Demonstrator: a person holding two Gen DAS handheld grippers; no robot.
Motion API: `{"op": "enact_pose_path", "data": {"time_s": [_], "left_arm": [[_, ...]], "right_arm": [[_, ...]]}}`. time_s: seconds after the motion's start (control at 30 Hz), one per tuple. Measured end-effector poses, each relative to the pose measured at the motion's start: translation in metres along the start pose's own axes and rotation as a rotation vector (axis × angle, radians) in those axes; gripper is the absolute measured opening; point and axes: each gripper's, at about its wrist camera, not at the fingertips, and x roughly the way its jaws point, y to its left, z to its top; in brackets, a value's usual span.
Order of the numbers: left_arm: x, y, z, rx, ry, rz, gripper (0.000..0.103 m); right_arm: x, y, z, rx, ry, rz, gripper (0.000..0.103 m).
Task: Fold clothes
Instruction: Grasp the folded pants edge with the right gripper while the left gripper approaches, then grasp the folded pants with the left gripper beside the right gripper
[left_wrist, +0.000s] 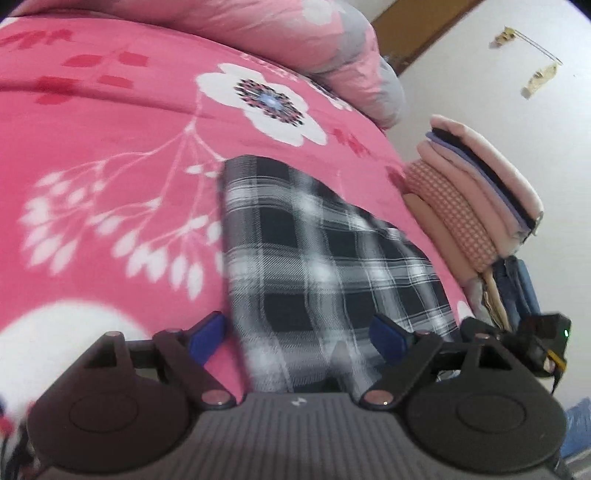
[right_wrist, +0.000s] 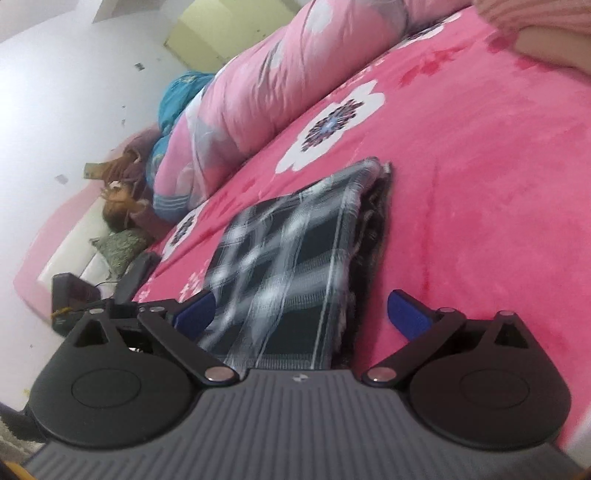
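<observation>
One folded black-and-white plaid cloth (left_wrist: 317, 251) lies on the pink floral bed blanket (left_wrist: 110, 147), beside one stack of folded pink clothes (left_wrist: 476, 192). Left gripper (left_wrist: 297, 334) and right gripper (right_wrist: 301, 312) gape wide, gripping nothing.

The plaid garment (left_wrist: 314, 258) (right_wrist: 295, 258) in front of me is black, grey and white, folded into a flat, roughly rectangular bundle lying on the pink flowered bed. Its layers are stacked, and along one side their edges show dark and a little frayed. Its far end lies just short of a white flower printed on the bed. At the bed's edge stands a stack of folded clothes (left_wrist: 476, 192) in pale pink, checked pink, purple and black, apart from the garment.
</observation>
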Motion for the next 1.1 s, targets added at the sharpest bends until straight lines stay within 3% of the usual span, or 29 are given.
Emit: {"op": "enact_pose_path", "data": {"time_s": [0.17, 0.3, 0.47, 0.53, 0.63, 0.7, 0.8, 1.1], "left_arm": [[0.024, -0.002, 0.021, 0.077, 0.048, -0.035, 0.081], [0.035, 0.007, 0.032, 0.067, 0.056, -0.091, 0.076], [0.050, 0.015, 0.044, 0.037, 0.051, -0.157, 0.074], [0.054, 0.017, 0.048, 0.022, 0.045, -0.169, 0.069], [0.059, 0.021, 0.052, -0.013, 0.032, -0.156, 0.049], [0.058, 0.027, 0.053, -0.057, 0.027, -0.146, 0.031], [0.052, 0.026, 0.054, -0.091, 0.009, -0.141, 0.021], [-0.014, -0.042, 0.046, 0.062, -0.165, -0.151, 0.016]], "right_arm": [[0.026, -0.011, 0.023, -0.005, 0.059, 0.081, 0.091], [0.037, -0.022, 0.035, -0.010, 0.099, 0.144, 0.081], [0.052, -0.035, 0.049, 0.031, 0.144, 0.192, 0.054], [0.059, -0.042, 0.054, 0.065, 0.153, 0.209, 0.047], [0.065, -0.045, 0.057, 0.086, 0.155, 0.225, 0.040], [0.064, -0.038, 0.056, 0.063, 0.139, 0.193, 0.036], [0.061, -0.025, 0.054, 0.021, 0.111, 0.134, 0.032], [0.014, 0.065, 0.044, -0.294, -0.061, -0.070, 0.028]]}}
